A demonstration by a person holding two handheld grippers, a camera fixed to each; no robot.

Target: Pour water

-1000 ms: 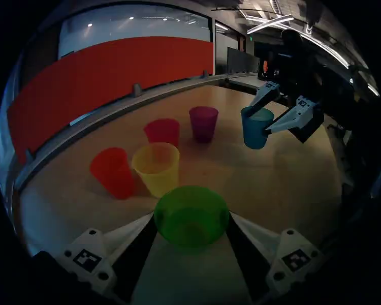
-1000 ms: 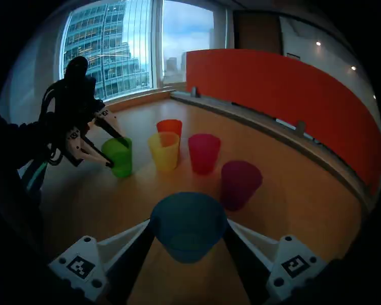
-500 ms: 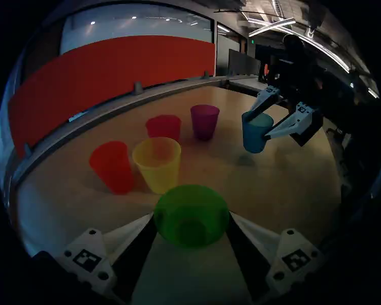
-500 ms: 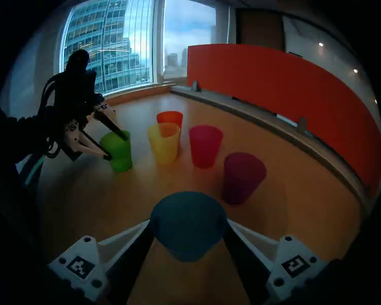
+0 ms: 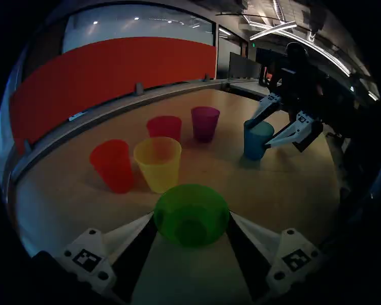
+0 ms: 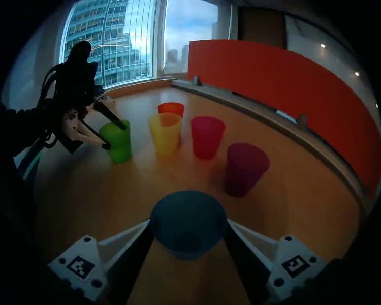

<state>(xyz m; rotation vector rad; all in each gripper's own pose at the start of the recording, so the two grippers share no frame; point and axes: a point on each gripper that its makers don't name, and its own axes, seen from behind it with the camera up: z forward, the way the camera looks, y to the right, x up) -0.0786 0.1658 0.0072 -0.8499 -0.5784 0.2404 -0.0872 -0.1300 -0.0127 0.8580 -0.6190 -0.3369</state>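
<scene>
Yellow cup (image 5: pixel 157 162) stands ahead of left gripper (image 5: pixel 190 226) clasping green cup (image 5: pixel 190 213); right gripper (image 6: pixel 189 229) clasps blue cup (image 6: pixel 188 221) near purple cup (image 6: pixel 245 168).

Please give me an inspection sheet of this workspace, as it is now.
Surface: pale wooden tabletop, no spill seen.
Job's things: green translucent plastic cup, blue plastic cup, orange plastic cup, yellow plastic cup, red plastic cup, purple plastic cup, all upright.
Clutter: nothing seen.
Grippers: left tongs shut on green cup; right tongs shut on blue cup.
Cables: dark loops, likely cables, behind left tongs.
Surroundings: orange wall panel, city window.
</scene>
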